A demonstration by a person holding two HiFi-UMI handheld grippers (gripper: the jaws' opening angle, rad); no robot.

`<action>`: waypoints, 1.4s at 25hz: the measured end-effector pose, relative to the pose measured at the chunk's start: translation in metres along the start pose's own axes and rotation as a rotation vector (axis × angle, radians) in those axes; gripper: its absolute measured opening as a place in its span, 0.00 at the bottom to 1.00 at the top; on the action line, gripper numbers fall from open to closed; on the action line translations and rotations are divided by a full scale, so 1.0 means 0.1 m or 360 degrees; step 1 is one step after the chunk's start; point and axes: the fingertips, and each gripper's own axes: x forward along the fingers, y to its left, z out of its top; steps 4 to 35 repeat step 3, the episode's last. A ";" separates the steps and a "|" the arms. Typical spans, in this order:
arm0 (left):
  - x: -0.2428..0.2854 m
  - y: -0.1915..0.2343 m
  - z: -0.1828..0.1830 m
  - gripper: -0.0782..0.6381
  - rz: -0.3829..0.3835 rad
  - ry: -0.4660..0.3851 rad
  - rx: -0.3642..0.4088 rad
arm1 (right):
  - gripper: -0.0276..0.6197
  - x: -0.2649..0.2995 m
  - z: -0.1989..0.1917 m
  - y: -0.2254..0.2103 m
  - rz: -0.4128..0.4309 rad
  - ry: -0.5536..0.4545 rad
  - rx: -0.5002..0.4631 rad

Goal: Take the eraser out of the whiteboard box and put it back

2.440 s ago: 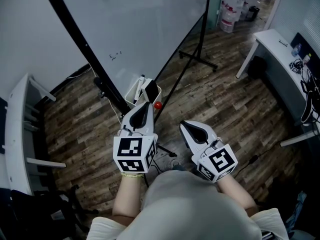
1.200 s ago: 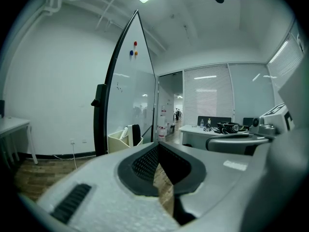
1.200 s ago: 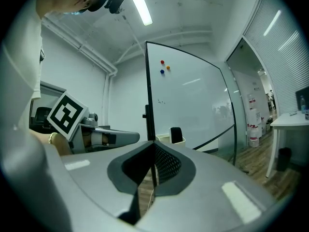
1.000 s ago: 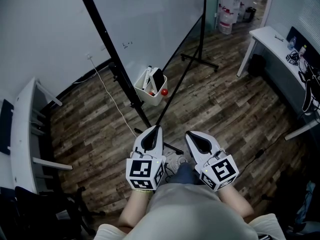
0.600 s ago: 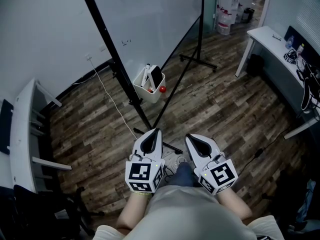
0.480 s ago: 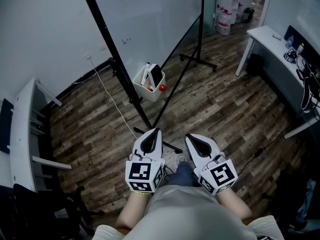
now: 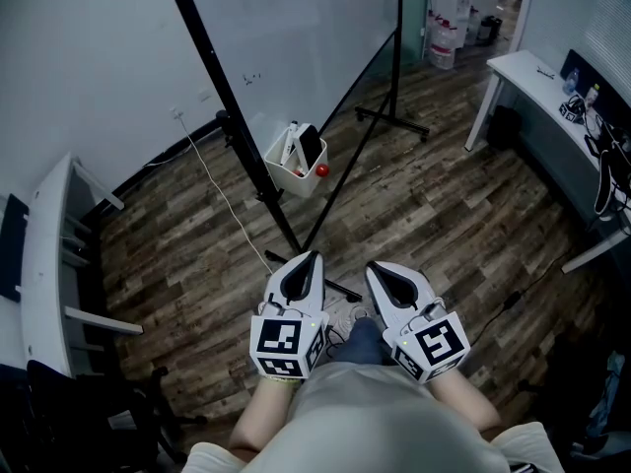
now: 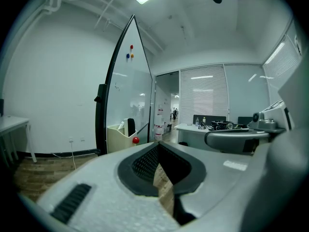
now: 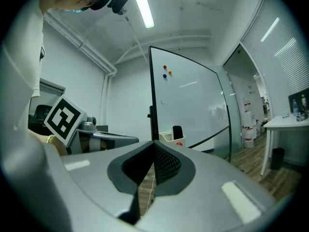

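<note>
- The left gripper [image 7: 309, 260] is fully closed and empty: in the left gripper view its jaws meet at the tips, with only floor [image 7: 434, 195] showing in the slit behind them.
- The right gripper [image 7: 376, 268] is also closed on nothing. Its tips meet in the right gripper view, and a thin strip of floor shows lower down.
- Both grippers are held side by side close to the person's body, over the floor. They point toward the whiteboard [image 7: 296, 28] and are well apart from the box [image 7: 287, 172].
- The box is pale and open-topped. It sits at the whiteboard's lower edge, just beside the black post [image 7: 212, 77] of the stand.
- The eraser [image 7: 310, 146] is dark and stands upright inside the box, at the right end in the head view, its top rising above the rim.
- White pens [image 7: 289, 144] stand at the box's other end.
- A red ball [image 7: 321, 170] sits at the box's outer right corner, touching or nearly touching the wall.
- Both gripper views show the box straight ahead, with the eraser sticking out of it.
- A white desk [image 7: 527, 72] stands along the room's right side.
</note>
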 end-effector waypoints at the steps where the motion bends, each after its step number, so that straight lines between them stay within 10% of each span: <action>1: 0.00 0.00 0.00 0.12 0.0000 -0.0001 -0.0001 | 0.05 0.00 0.00 0.01 0.0000 0.0000 0.0001; 35: -0.01 0.01 0.00 0.12 -0.0001 -0.0002 -0.0004 | 0.05 0.02 0.00 0.02 0.0001 0.0000 0.0002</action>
